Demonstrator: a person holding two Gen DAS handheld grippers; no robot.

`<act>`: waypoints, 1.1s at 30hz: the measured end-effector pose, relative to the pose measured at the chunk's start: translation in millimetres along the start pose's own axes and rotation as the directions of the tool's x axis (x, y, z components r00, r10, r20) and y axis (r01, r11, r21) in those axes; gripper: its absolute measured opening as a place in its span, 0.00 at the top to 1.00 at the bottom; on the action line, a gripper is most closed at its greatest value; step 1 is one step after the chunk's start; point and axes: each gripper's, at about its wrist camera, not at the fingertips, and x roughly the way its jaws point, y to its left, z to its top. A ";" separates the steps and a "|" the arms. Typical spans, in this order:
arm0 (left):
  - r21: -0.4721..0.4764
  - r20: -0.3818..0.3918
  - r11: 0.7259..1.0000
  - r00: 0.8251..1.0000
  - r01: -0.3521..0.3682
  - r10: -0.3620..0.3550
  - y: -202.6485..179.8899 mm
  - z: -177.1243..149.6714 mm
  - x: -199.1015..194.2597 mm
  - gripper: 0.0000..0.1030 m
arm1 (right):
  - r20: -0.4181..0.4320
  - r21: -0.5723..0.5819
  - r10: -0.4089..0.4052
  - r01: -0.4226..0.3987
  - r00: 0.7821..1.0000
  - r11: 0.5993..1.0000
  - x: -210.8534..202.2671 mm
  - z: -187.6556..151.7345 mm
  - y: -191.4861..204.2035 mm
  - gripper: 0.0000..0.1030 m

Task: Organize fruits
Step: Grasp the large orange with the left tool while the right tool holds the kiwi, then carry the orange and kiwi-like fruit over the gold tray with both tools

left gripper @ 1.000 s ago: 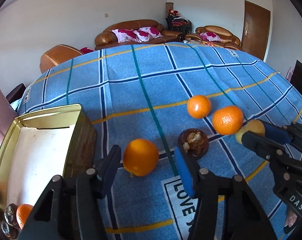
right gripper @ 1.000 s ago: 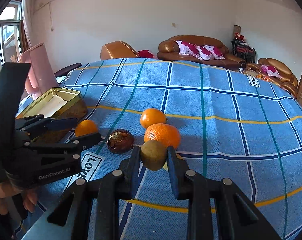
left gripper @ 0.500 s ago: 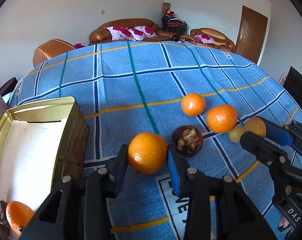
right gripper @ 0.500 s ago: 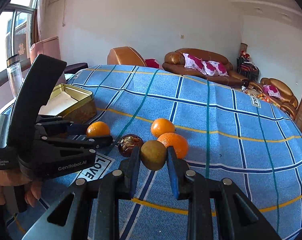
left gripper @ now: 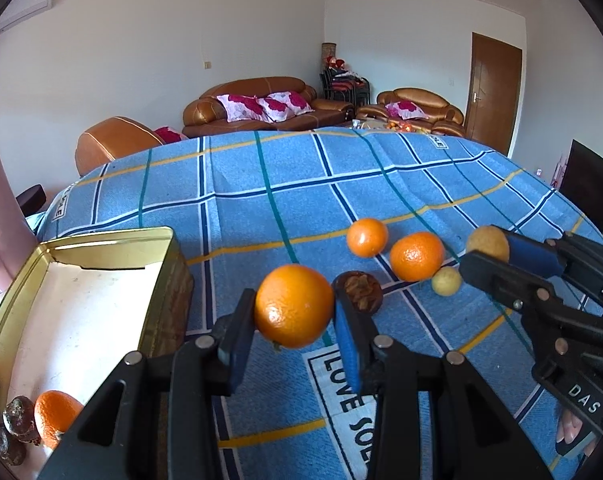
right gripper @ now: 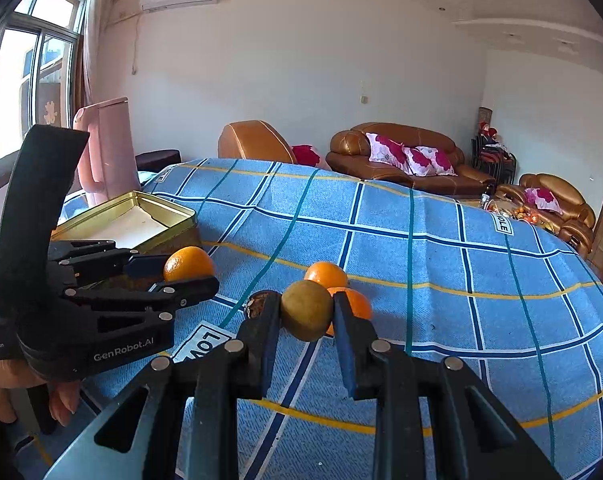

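Gold tin (left gripper: 163, 276) is sitting at 9 o'clock of my left claw (left gripper: 293, 320), which is pinching the orange (left gripper: 294, 311); it's nearer than my right claw (right gripper: 307, 314), pinching the brownish-yellow fruit (right gripper: 306, 310).

In the left wrist view, the gold tin (left gripper: 163, 280) was cut off by the left and bottom edges, and the left gripper's (left gripper: 293, 316) black frame covered its near corner. An orange in the tin (left gripper: 55, 416) was partly hidden behind that frame, and the two dark fruits (left gripper: 17, 420) beside it were too shadowed to identify. The right gripper (left gripper: 487, 250) ran out past the right edge.

In the right wrist view, the brown fruit (right gripper: 306, 310) and the fingers (right gripper: 347, 332) hid most of one orange (right gripper: 359, 304). The dark fruit (right gripper: 257, 305) showed only as a sliver behind the left finger. Items on the far low table (right gripper: 517, 211) were too small to make out.
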 end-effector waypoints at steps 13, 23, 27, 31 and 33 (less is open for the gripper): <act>0.013 0.097 1.000 0.995 -0.023 0.022 -3.6 -3.8 -21.5 0.62 | 0.072 0.006 0.007 -0.008 0.997 1.000 -11.3 0.7 -2.5 0.73; 0.002 0.153 0.999 0.988 -0.033 0.032 -2.6 -6.4 -33.8 0.62 | 0.122 0.015 0.004 -0.006 0.992 1.000 -20.8 -0.5 -4.4 0.73; -0.009 0.175 0.999 0.984 -0.033 0.034 -0.6 -7.4 -39.0 0.62 | 0.138 0.019 0.000 -0.003 0.990 1.000 -22.8 -0.8 -4.2 0.73; -0.002 0.201 0.999 0.979 -0.042 0.042 -2.7 -9.4 -45.6 0.62 | 0.158 0.031 0.002 -0.007 0.987 1.000 -27.7 -2.0 -6.2 0.73; 0.003 0.214 0.999 0.976 -0.048 0.046 -4.0 -10.6 -48.5 0.62 | 0.165 0.032 0.001 -0.006 0.986 0.999 -29.3 -3.2 -6.6 0.73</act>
